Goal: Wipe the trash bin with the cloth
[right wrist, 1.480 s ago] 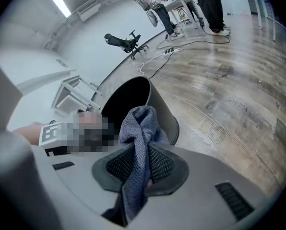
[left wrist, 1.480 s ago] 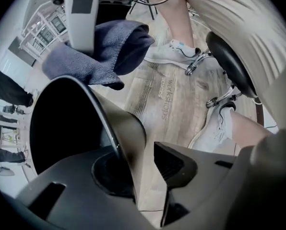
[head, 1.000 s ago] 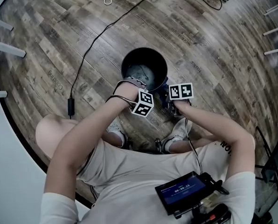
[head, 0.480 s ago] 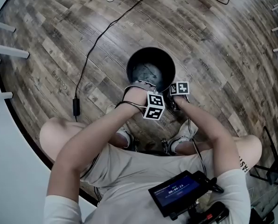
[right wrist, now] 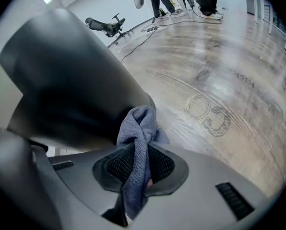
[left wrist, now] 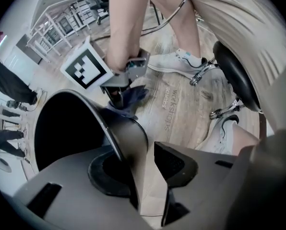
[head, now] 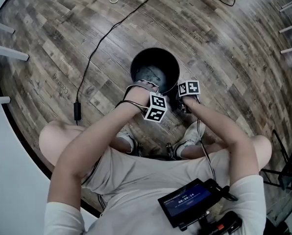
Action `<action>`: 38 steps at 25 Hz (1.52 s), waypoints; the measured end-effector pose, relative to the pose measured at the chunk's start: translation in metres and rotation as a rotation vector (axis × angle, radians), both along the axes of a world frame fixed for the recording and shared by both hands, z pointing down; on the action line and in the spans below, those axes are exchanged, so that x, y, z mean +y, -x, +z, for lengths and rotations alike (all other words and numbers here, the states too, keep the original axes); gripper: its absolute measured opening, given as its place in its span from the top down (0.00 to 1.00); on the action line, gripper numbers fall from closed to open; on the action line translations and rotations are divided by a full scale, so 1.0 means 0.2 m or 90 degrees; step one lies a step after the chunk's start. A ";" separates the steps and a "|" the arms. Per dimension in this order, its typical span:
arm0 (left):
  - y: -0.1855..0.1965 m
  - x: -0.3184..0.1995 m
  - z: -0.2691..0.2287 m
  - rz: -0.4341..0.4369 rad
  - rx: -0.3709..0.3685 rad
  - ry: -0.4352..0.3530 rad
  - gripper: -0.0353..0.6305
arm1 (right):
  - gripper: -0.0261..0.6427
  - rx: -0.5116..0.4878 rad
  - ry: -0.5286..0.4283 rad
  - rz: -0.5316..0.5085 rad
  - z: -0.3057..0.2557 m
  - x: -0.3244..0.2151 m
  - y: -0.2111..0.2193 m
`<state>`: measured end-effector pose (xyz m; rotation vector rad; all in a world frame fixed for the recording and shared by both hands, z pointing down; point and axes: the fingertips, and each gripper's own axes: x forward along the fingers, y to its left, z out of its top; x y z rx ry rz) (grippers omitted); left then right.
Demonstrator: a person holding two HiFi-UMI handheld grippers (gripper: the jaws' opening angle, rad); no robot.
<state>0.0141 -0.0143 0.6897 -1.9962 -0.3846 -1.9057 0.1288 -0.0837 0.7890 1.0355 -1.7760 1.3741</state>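
Wiping bin (head: 158, 53) outer wall on the side facing the shoes (head: 185, 138), by the look of it: right gripper (right wrist: 140, 169) pinching cloth (right wrist: 139, 128) tight, cloth tip against the wall. Bin parked on floor (right wrist: 220, 80) just ahead of both shoes. Left gripper (left wrist: 143, 171) jaws just been opening, spread astride the rim, wall between, outer pad clear of it. Next: re-clamp rim or brace first, then drag cloth round the wall; otherwise likely to slide or tip.
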 end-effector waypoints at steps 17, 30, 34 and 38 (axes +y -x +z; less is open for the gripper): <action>0.20 -0.11 0.06 0.124 -0.090 -0.107 0.87 | 0.87 -0.089 -0.149 -0.011 -0.77 0.01 0.10; 0.19 -0.08 0.06 0.116 -0.072 -0.074 0.89 | 0.87 -0.023 -0.096 -0.025 -0.20 -0.05 0.07; 0.19 -0.08 0.06 0.115 -0.062 -0.068 0.89 | 0.87 -0.031 -0.050 -0.004 0.05 -0.02 0.09; 0.18 -0.07 0.07 0.110 -0.056 -0.064 0.89 | 0.87 -0.082 0.020 0.060 0.26 0.04 0.11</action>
